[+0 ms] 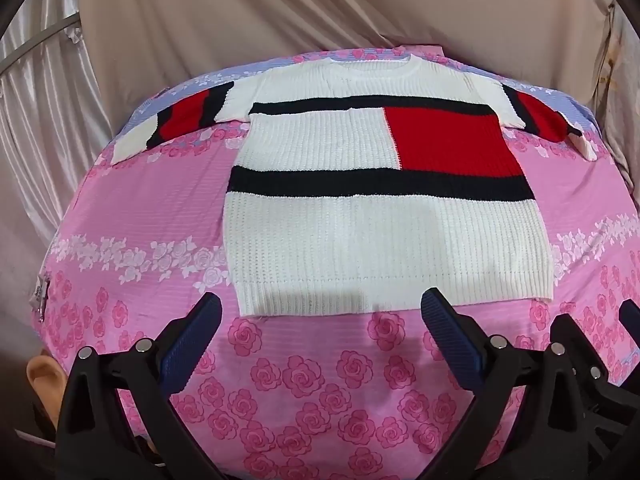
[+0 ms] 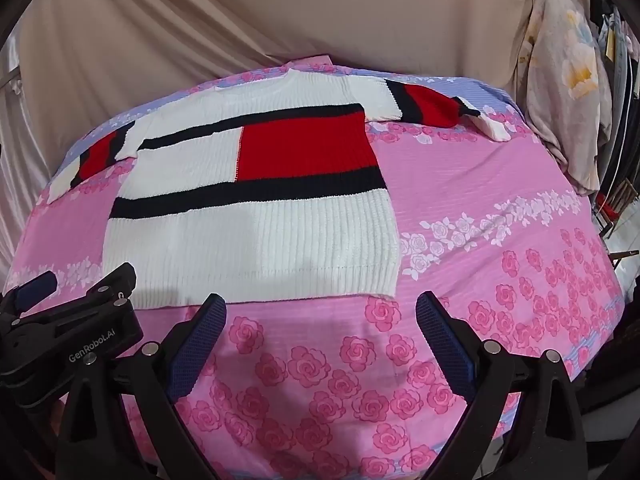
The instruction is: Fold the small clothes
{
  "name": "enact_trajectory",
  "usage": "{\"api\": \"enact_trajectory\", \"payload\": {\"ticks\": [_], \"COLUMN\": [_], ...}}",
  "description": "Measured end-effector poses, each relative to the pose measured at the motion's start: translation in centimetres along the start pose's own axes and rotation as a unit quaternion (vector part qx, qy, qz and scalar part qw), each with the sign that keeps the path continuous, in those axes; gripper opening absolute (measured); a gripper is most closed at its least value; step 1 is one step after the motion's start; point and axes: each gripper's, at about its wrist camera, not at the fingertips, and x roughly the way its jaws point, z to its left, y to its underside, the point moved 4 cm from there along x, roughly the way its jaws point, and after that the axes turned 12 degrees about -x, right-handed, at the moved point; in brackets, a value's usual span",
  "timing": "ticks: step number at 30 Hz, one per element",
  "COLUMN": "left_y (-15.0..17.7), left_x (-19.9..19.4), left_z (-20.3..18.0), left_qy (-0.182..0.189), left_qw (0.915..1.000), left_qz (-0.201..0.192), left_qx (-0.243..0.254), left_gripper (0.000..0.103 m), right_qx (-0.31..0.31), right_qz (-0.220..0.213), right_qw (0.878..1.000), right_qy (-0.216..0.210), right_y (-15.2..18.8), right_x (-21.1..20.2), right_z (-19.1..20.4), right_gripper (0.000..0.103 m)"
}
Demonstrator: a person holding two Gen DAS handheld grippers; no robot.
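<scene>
Luckily lay flat, the white ribbed knit sweater with red and black blocks [image 1: 384, 216] on the pink rose-print sheet [image 1: 140, 208], just past the empty, spread-wide left gripper [image 1: 320, 320] and right gripper [image 2: 320, 320]; might have pinched sheet too, or bunched the floppy sleeves.

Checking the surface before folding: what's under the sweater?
The sweater lies flat on a pink rose-print sheet, which shows all around it. Whatever lies directly beneath the knit is covered.

The sweater [image 1: 380, 208] lies flat on the bedsheet [image 1: 140, 208], mid-frame, sleeves spread toward upper left and upper right; a curtain [image 1: 280, 12] hangs behind.
</scene>
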Motion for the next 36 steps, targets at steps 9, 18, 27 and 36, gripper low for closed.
{"api": "enact_trajectory", "payload": {"ticks": [9,18,27,36], "left_y": [0.00,0.11,0.17,0.22], "left_x": [-0.18,-0.34,-0.33,-0.35], "left_z": [0.02,0.21,0.24,0.35], "left_qy": [-0.001,-0.001,-0.002,-0.002], "left_qw": [1.0000,1.0000,1.0000,1.0000], "left_qz": [-0.001,-0.001,0.000,0.000], "left_qx": [-0.001,-0.003,-0.003,-0.003], "left_gripper": [0.097,0.097,0.097,0.097], "right_qx": [0.002,0.001,0.002,0.003], "right_qz": [-0.003,-0.005,-0.004,-0.003], "right_qw": [1.000,1.000,1.000,1.000], "right_qy": [0.000,0.001,0.001,0.001], "right_y": [0.21,0.21,0.29,0.33], "right_x": [-0.12,-0.40,-0.53,-0.52], "right_z": [-0.13,-0.15,-0.30,-0.43], "right_gripper": [0.094,0.094,0.094,0.094]}}
